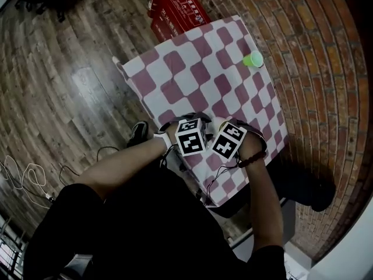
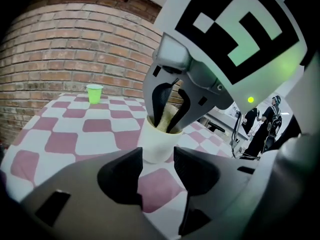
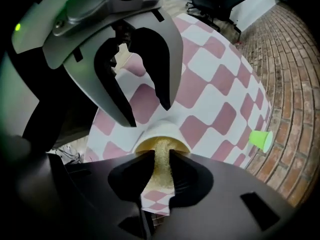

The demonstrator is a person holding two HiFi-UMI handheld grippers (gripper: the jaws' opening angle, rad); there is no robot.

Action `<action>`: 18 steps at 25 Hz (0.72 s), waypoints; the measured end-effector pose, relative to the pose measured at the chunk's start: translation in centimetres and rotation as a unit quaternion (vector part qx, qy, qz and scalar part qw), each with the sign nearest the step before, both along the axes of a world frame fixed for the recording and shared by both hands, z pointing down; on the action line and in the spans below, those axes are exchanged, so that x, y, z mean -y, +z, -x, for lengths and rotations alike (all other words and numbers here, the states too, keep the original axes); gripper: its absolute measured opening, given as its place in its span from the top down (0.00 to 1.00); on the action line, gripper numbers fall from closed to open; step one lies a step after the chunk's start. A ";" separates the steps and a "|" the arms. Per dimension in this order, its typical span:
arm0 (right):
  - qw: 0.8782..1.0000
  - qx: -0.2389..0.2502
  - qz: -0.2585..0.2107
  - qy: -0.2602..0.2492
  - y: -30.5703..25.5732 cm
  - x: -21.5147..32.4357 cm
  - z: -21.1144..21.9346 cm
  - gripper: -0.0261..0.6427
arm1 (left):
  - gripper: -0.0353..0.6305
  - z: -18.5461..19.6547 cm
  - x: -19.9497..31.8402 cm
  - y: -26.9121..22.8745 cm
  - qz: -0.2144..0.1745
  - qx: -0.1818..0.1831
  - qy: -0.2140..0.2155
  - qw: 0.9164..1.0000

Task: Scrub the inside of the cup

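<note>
Nearest, the person [image 1: 134, 226] in dark clothes leans over the checked desk [image 1: 175, 80], both tools close together at its near edge. Left gripper [image 2: 158, 156] faces the white cup [image 2: 159, 145], which stands on the desk just ahead of its fingers [image 2: 120, 174]. These are spread and, as far as I can tell, not clamping the cup. Right gripper [image 3: 161, 158] has its fingers [image 3: 192, 176] clenched on a yellow sponge [image 3: 162, 146], whose end is pushed down inside the cup. A green cup [image 1: 253, 59] stands well apart at the far side. Scrubbing looks under way: the sponge is in, but the inner wall is hidden, so how clean it is I cannot tell. Working round the wall and bottom, then lifting out, probably remains.
</note>
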State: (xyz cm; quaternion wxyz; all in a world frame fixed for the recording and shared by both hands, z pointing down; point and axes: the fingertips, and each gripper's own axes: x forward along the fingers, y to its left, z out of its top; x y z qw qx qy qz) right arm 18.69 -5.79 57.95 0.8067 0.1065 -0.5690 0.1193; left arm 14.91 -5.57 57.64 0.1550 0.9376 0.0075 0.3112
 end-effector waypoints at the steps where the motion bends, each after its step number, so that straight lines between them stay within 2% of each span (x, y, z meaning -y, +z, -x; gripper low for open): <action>1: 1.000 0.008 0.002 0.013 0.2 -0.1 0.2 0.81 | 0.67 0.1 0.0 0.0 0.000 0.000 -0.001 1.000; 5: 0.996 0.046 -0.008 0.082 -1.1 -0.2 0.5 0.81 | 0.67 0.8 0.0 0.0 0.003 0.002 0.000 1.000; 7: 0.993 0.057 -0.017 0.100 -2.5 0.2 0.4 0.81 | 0.67 0.9 0.2 -0.1 0.004 0.002 0.001 1.000; 11: 0.997 0.025 -0.031 0.059 -3.6 0.6 -1.0 0.81 | 0.67 0.8 0.2 -0.3 0.011 0.000 0.002 1.000; 18: 1.000 -0.012 -0.003 0.008 0.1 0.5 -0.2 0.81 | 0.67 0.8 0.2 -0.4 0.014 0.000 0.002 1.000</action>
